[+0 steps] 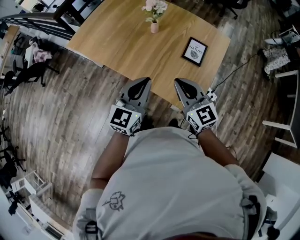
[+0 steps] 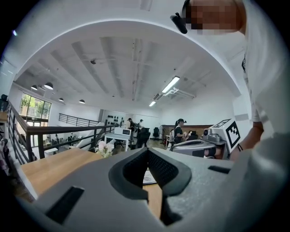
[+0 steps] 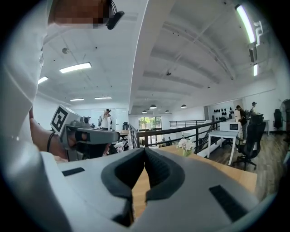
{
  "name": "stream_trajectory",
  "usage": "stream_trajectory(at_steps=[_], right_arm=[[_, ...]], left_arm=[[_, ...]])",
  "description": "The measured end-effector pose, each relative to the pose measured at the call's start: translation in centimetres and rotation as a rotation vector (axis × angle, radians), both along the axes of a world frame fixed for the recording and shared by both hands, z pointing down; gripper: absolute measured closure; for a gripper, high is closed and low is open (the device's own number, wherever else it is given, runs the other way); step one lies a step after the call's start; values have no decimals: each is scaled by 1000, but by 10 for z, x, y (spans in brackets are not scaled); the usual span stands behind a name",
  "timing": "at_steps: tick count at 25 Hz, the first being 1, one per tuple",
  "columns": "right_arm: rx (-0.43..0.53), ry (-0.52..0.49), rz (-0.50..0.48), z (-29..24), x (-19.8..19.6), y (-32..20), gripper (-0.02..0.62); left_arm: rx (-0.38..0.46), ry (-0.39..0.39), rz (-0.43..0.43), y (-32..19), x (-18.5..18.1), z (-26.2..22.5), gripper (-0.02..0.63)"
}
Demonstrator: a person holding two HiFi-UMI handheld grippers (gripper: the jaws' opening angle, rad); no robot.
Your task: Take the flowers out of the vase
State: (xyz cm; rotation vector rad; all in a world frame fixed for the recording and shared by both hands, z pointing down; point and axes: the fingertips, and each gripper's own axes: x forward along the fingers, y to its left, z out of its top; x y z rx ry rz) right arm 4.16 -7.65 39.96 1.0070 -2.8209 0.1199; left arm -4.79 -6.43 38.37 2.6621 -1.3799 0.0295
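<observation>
**A:** Where are the flowers (image 1: 155, 6) from your end?

**B:** I see them standing in the small pale vase (image 1: 154, 27) at the far end of the wooden table (image 1: 122, 42). They're well apart from both of my grippers. A framed picture (image 1: 194, 51) lies flat to the vase's right, nearer to me.

**A:** And the claws?

**B:** My left gripper (image 1: 143, 80) has its jaws pressed together, tips touching, with nothing between them. The right gripper (image 1: 180, 82) is the same, closed and empty. Both sit side by side at the table's near edge, pointing towards the vase.

**A:** Can you see the flowers through the gripper cameras?

**B:** Yes, they show small, just above each jaw line.
</observation>
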Motion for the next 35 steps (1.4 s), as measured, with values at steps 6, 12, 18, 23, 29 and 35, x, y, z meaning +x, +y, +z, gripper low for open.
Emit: stream_trajectory(at_steps=[6,12,18,23,29,35], right_arm=[[6,3,78,-2,-34,-7,591],[6,6,118,-1,-50,-7,591],[-33,10,128,14,-51,-20,589],[-54,-2,121,25,-56,-49,582],[-73,14,68,37,-66,-103,550],[-90,27,53,46,-69,-159,505]], left_arm=[[5,21,81,-6,-35,-4,601],[-14,34,126,-9,-50,2,601],[-43,36,119,-26,-58,14,601],[-53,14,102,-47,-64,18,601],[-67,-15,63,-88,-71,21,601],[-92,-26,39,-136,-71,31,601]])
